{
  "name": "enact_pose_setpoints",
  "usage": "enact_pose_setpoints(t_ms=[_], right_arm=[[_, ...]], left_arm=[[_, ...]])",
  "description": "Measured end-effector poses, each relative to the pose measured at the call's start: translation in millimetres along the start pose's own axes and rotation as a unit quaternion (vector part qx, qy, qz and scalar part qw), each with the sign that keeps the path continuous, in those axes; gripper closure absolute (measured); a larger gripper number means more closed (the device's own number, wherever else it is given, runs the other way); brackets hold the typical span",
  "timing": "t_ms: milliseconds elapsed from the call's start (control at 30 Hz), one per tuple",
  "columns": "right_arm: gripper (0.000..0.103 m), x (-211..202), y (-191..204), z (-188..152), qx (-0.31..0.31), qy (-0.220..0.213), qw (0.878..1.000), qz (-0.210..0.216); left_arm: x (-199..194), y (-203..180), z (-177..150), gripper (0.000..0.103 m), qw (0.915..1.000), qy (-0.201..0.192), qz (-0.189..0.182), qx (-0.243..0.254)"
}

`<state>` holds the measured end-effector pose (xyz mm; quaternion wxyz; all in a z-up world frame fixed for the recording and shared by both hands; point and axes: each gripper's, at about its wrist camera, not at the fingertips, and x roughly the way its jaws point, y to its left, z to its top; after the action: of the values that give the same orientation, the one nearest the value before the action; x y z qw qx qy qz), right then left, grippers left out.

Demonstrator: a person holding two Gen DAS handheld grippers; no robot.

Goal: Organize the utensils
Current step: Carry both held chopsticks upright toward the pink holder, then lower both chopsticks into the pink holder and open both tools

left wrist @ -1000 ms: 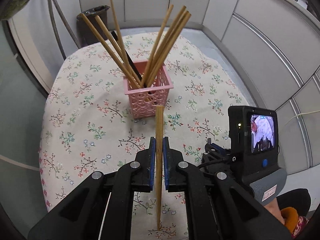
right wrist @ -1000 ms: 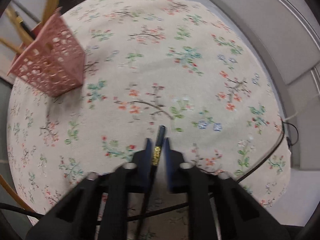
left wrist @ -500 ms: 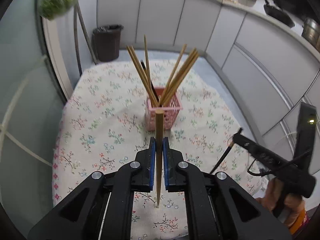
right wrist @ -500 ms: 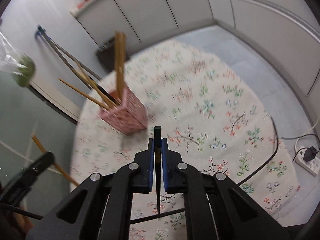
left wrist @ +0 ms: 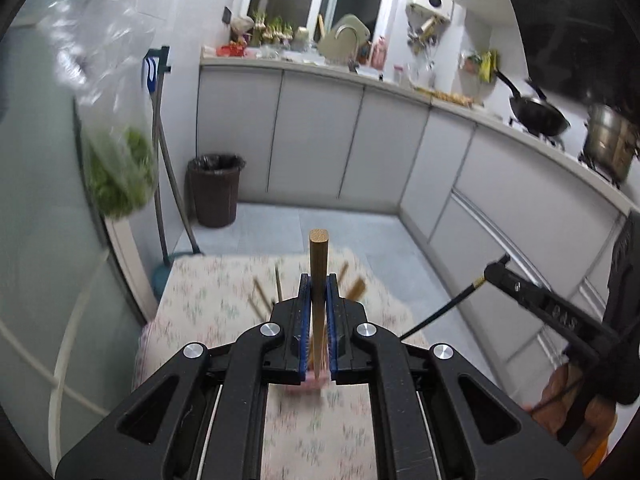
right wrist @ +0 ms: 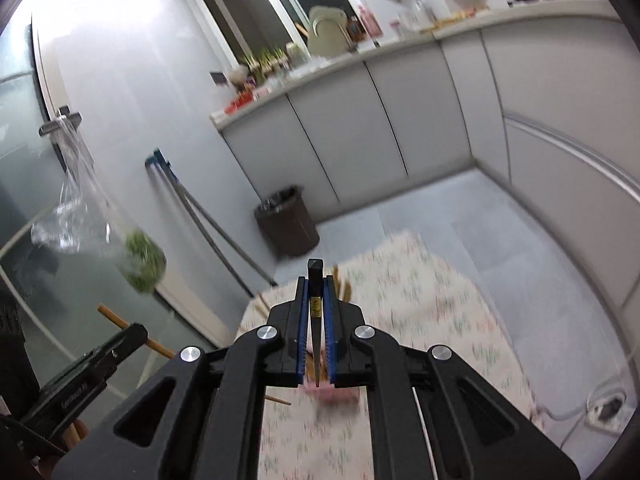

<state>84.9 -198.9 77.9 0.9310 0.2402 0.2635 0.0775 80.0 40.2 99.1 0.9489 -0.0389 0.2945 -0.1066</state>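
Observation:
My left gripper (left wrist: 319,284) is shut on a wooden chopstick (left wrist: 318,264) that stands upright between the blue pads, high above the floral table (left wrist: 208,296). My right gripper (right wrist: 315,286) is shut on a black chopstick (right wrist: 315,280), also upright. The pink basket (left wrist: 308,386) with several wooden chopsticks (left wrist: 262,294) sits below, mostly hidden behind the left gripper; it also shows blurred in the right wrist view (right wrist: 336,394). The right gripper with its black chopstick shows in the left wrist view (left wrist: 496,272), and the left one in the right wrist view (right wrist: 132,332).
A brown bin (left wrist: 215,188) stands on the floor by grey cabinets (left wrist: 320,140). A plastic bag of greens (left wrist: 116,168) hangs at the left. A wok (left wrist: 538,114) and a pot (left wrist: 608,140) sit on the counter. A mop (right wrist: 192,204) leans on the wall.
Both grippers have risen and tilted up, so the views now show the kitchen instead of the table top. Each still holds its chopstick. The basket has dropped behind the grippers.

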Motion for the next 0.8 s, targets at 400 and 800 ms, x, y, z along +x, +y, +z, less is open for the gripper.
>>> enact_pose_setpoints(t_ms=[400, 800], right_arm=[[0.096, 76.6, -6.5, -16.3, -0.018, 0.028, 0.999, -0.012], [0.096, 101.4, 1.7, -38.7, -0.035, 0.036, 0.998, -0.022]], left_arm=[[73.5, 24.2, -24.7, 0.094, 0.9990, 0.027, -0.003, -0.035], [51.6, 46.1, -19.9, 0.075, 0.9976, 0.004, 0.017, -0.067]])
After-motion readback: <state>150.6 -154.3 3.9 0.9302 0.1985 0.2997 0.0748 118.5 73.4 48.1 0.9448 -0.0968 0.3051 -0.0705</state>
